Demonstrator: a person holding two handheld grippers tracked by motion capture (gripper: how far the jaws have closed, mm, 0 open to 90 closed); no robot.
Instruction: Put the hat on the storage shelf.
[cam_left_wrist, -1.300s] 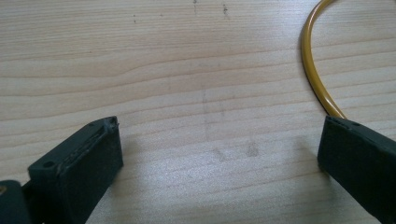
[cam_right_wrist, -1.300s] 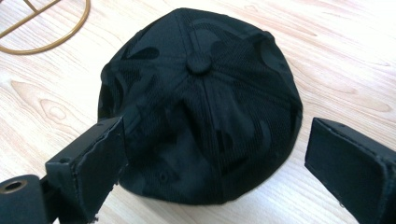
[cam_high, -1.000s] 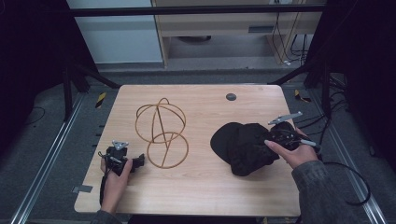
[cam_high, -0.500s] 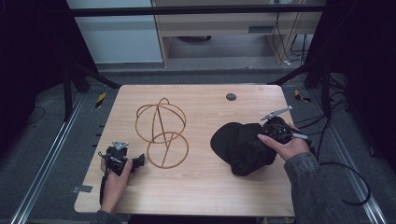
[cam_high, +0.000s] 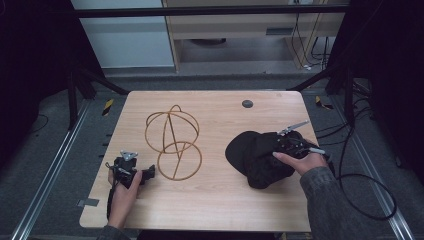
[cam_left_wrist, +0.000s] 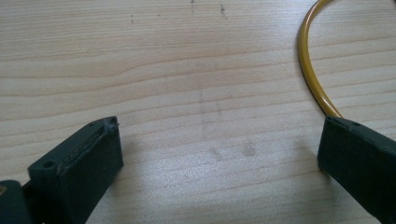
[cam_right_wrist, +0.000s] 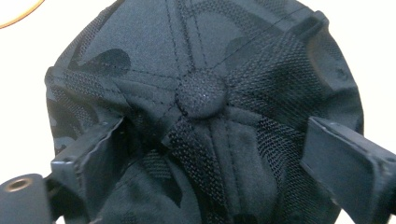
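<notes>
**One cap, one wire stand, nothing mounted yet**

One black cap (cam_high: 257, 159) lies on the table (cam_high: 220, 210), right of centre, crown up. The right gripper (cam_high: 290, 145) sits at the cap's right edge. In the right gripper view its jaws stand wide apart on either side of the crown, just below the top button (cam_right_wrist: 201, 93); the fabric bunches between them, but no pinch has closed. Judged: grasp being set up, not made.

One yellow wire stand (cam_high: 172, 142) is left of centre, a domed frame with a ring base flat on the wood, well apart from the cap. Bare, nothing on it.

The left gripper (cam_high: 137, 173) rests near the table's front left, just beside the stand's base ring. The left gripper view shows its jaws wide open over bare wood, holding nothing, a curve of the yellow wire (cam_left_wrist: 310, 70) next to one jaw.

Count: caps one, stands one, grippers two, one small dark disc (cam_high: 247, 104) near the far edge.

Likely left to do: close on the cap, lift, carry it over, seat it on the dome. All of that looks undone.
</notes>
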